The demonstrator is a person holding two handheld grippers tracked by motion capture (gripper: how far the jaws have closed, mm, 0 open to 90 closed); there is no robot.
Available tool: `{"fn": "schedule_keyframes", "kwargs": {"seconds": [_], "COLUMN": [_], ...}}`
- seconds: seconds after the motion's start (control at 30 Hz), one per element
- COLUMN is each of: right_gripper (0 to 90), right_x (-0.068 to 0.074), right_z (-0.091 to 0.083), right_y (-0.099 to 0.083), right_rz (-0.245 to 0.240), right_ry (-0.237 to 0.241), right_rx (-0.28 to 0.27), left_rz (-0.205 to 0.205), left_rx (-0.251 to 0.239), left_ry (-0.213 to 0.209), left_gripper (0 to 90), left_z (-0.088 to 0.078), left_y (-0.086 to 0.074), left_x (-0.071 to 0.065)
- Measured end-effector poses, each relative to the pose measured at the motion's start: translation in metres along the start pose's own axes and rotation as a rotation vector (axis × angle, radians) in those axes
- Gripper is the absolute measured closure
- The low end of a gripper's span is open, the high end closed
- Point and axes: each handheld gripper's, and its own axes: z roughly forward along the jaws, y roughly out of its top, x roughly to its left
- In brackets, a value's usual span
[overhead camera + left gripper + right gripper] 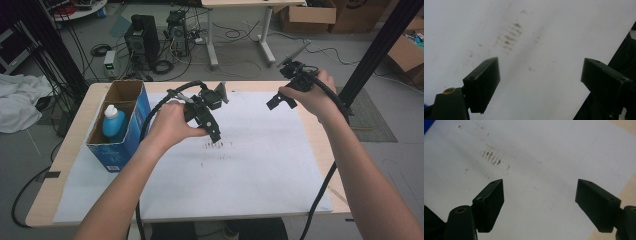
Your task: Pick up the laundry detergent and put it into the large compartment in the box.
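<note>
Taking the blue box [122,131] as landmark: just right of it the left claw [212,125] is hovering spread and empty above the white paper sheet [250,165]. Farther right, the right claw [280,101] is hanging spread too. Inside the box, the blue bottle [113,121] is standing untouched; all handling remains.

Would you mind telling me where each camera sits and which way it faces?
High view: above the person's side, looking forward and down on the table; both forearms, left gripper, right gripper.
Left gripper view: on the left gripper, facing down at the white sheet; jaws apart.
Right gripper view: on the right gripper, facing the sheet; jaws apart.
Shared: the brown smudges.
</note>
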Motion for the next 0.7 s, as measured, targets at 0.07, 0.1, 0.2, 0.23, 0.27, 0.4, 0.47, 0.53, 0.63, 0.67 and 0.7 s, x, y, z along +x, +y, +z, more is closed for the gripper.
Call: {"fn": "schedule_keyframes", "kwargs": {"seconds": [0.07, 0.1, 0.2, 0.23, 0.27, 0.4, 0.47, 0.53, 0.63, 0.67, 0.7], "right_gripper": [23.0, 23.0, 23.0, 23.0, 23.0, 23.0, 22.9, 22.9, 22.9, 22.9, 22.9], "right_x": [0.000, -0.001, -0.001, -0.001, -0.002, -0.002, -0.001, -0.001, 0.000, 0.000, 0.000], "right_z": [0.000, 0.000, 0.000, 0.000, -0.001, 0.000, 0.000, 0.001, 0.001, 0.001, 0.001], "right_y": [0.000, 0.000, -0.001, -0.001, -0.001, -0.001, -0.001, -0.001, -0.001, -0.001, -0.001], "right_rz": [-0.001, 0.000, 0.002, 0.001, 0.002, 0.002, 0.000, -0.001, -0.001, 0.000, -0.002], "right_ry": [0.000, 0.000, -0.001, -0.001, 0.000, -0.001, 0.002, 0.002, 0.002, 0.004, 0.003], "right_rx": [0.001, 0.001, 0.000, 0.000, -0.001, 0.001, 0.001, 0.003, 0.002, 0.001, 0.000], "left_rz": [0.012, 0.016, 0.023, 0.025, 0.031, 0.037, 0.043, 0.035, 0.035, 0.032, 0.035], "left_rx": [0.009, 0.012, 0.012, 0.013, 0.014, 0.015, 0.014, 0.018, 0.019, 0.018, 0.017], "left_ry": [0.003, -0.001, -0.010, -0.015, -0.018, -0.018, -0.021, -0.016, -0.022, -0.024, -0.024], "left_gripper": [16.2, 16.1, 16.2, 16.3, 16.3, 16.6, 16.4, 16.3, 16.3, 16.3, 16.3], "left_z": [0.003, 0.005, 0.006, 0.006, 0.006, 0.006, 0.005, 0.005, 0.005, 0.005, 0.005], "left_y": [0.002, 0.004, 0.006, 0.006, 0.006, 0.007, 0.007, 0.007, 0.006, 0.006, 0.006], "left_x": [-0.003, -0.004, -0.007, -0.007, -0.008, -0.011, -0.012, -0.012, -0.012, -0.013, -0.013]}}
